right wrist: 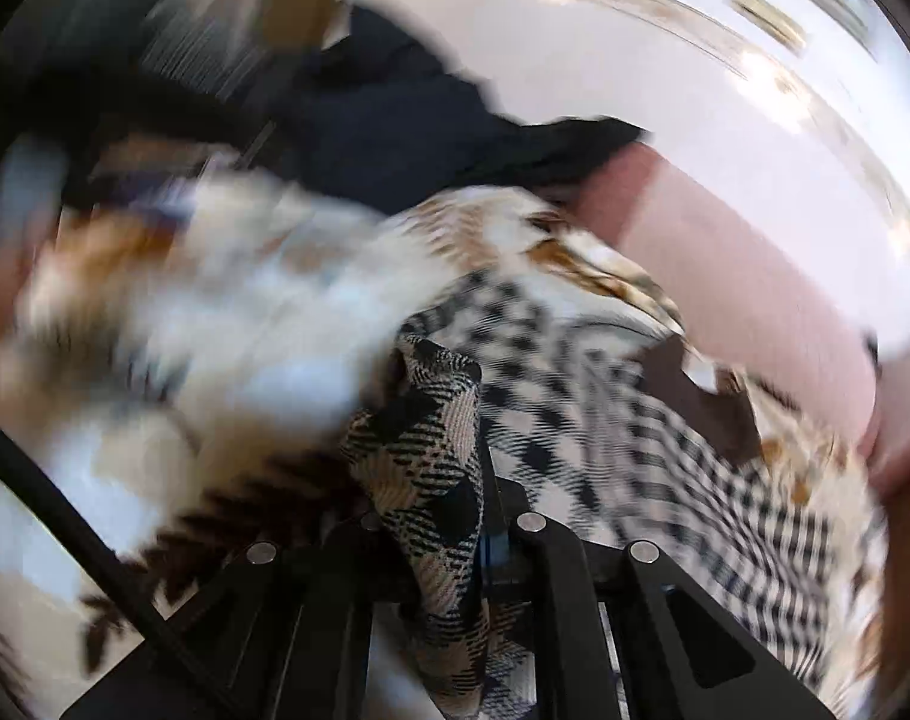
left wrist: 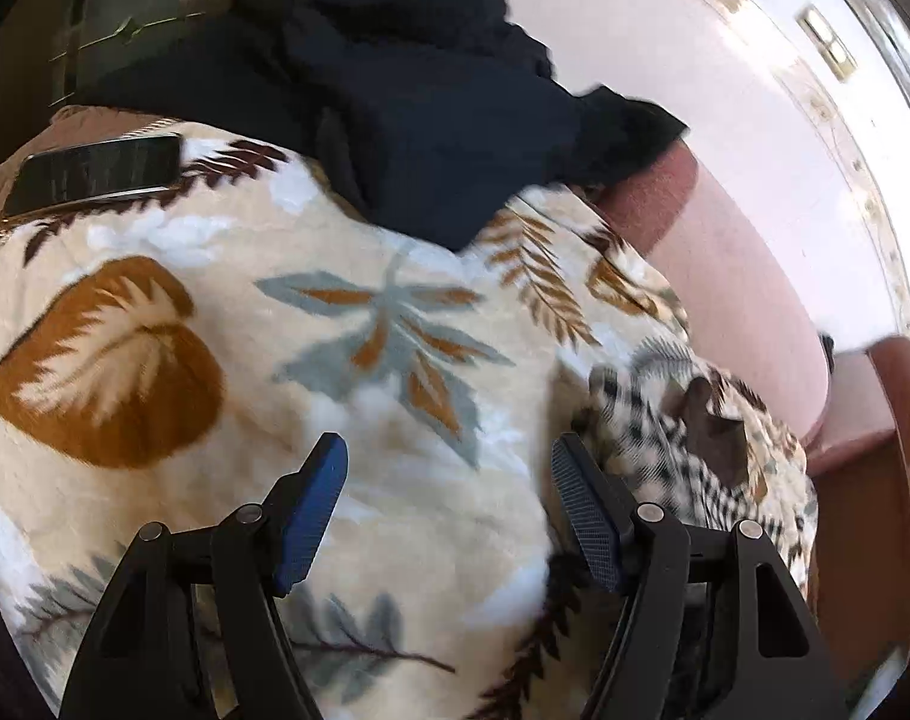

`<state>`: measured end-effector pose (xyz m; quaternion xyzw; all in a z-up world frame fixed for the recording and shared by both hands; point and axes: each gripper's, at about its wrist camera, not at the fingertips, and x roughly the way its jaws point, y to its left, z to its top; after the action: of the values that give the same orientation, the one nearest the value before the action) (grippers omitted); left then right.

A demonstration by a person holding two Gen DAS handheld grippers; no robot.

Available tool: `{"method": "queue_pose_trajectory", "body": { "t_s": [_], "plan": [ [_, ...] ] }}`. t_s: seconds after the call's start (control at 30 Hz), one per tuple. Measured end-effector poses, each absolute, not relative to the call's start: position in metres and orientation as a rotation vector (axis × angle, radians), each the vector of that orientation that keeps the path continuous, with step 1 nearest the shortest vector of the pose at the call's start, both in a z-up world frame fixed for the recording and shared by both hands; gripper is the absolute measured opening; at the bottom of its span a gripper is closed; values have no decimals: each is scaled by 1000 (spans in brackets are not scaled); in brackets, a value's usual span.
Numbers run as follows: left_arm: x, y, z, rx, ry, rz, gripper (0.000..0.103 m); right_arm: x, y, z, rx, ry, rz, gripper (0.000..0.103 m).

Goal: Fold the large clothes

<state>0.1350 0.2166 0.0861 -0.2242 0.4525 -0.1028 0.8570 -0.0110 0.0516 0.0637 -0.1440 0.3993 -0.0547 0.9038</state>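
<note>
A black-and-cream plaid garment [right wrist: 605, 420] lies crumpled on a leaf-patterned blanket [left wrist: 347, 372] that covers a bed. My right gripper [right wrist: 437, 480] is shut on a fold of the plaid garment, which bunches up between its jaws and hangs over them. The right wrist view is blurred by motion. My left gripper [left wrist: 449, 516] is open and empty, with blue pads [left wrist: 314, 510], just above the blanket. The plaid garment also shows in the left wrist view [left wrist: 665, 450], right of that gripper.
A dark navy garment [left wrist: 407, 96] is heaped at the far side of the blanket. A phone [left wrist: 95, 171] lies at the blanket's far left edge. A pink bed frame or headboard [left wrist: 743, 288] runs along the right, below a white wall.
</note>
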Motion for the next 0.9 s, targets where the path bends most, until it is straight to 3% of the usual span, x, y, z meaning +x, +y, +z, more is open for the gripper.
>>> {"method": "queue_pose_trajectory", "body": {
  "t_s": [0.17,0.3,0.6,0.77,0.9],
  "plan": [
    [113,168,87,-397,979,-327,69,-35,-45,122,-102,764,-245,9],
    [95,119,94,-355,988,-430,69,-69,-130,137,44,775,-360,9],
    [65,-7,93,-280,1058,-637,69,-175,-252,91,362,870,-528,10],
    [38,-79,87,-157,1081,-716,69,-185,-270,78,452,886,-469,10],
    [16,-120,79,-72,1091,-763,69,-199,-286,87,512,843,-420,25]
  ]
}}
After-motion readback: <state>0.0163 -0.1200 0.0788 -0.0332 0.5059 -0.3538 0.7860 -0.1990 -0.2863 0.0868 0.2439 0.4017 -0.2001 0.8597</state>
